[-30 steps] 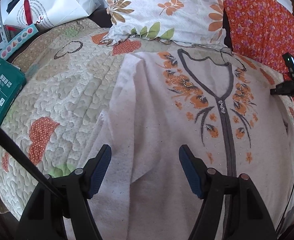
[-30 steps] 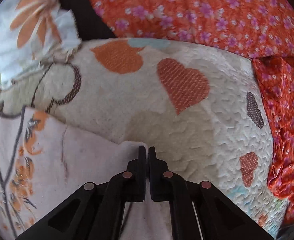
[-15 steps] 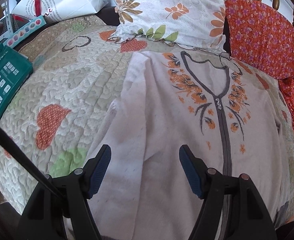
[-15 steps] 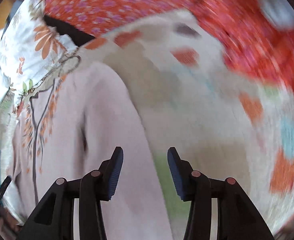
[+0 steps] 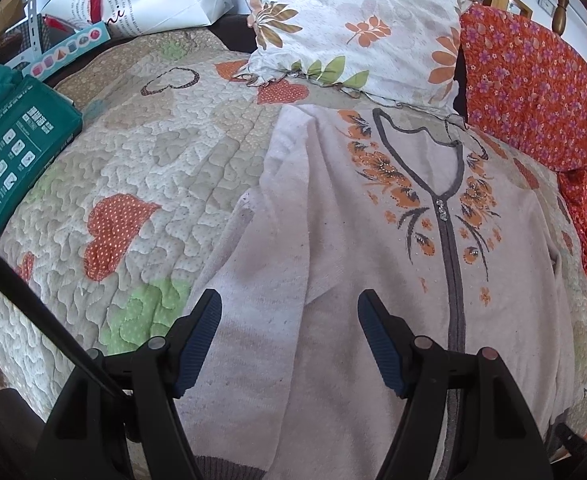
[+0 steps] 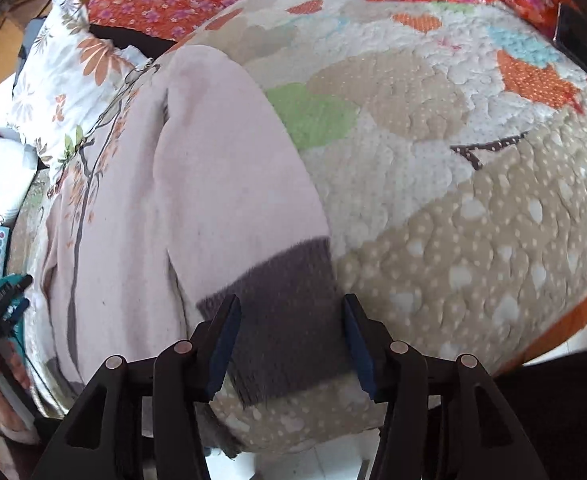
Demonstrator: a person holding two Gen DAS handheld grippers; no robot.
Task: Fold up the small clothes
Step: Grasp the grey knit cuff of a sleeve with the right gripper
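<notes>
A pale pink cardigan [image 5: 373, 264] with orange flowers and grey trim lies flat, front up, on a quilted bedspread [image 5: 141, 168]. My left gripper [image 5: 289, 340] is open and empty above its lower left part, over the left sleeve. In the right wrist view the cardigan's right sleeve [image 6: 229, 168] runs down to a dark grey cuff [image 6: 285, 304]. My right gripper [image 6: 291, 344] is open, its jaws standing either side of that cuff near the bed's edge. The left gripper shows in the right wrist view at the far left [image 6: 1, 312].
A floral pillow [image 5: 357, 24] and an orange flowered pillow [image 5: 533, 88] lie beyond the collar. A green box [image 5: 9, 152] and a white bag [image 5: 141, 0] sit at the left. The bed's edge and the floor [image 6: 293, 460] show below my right gripper.
My right gripper let go of the cardigan's shoulder, opened, and swung down along the sleeve to the grey cuff. My left gripper drew back a little and stayed open.
</notes>
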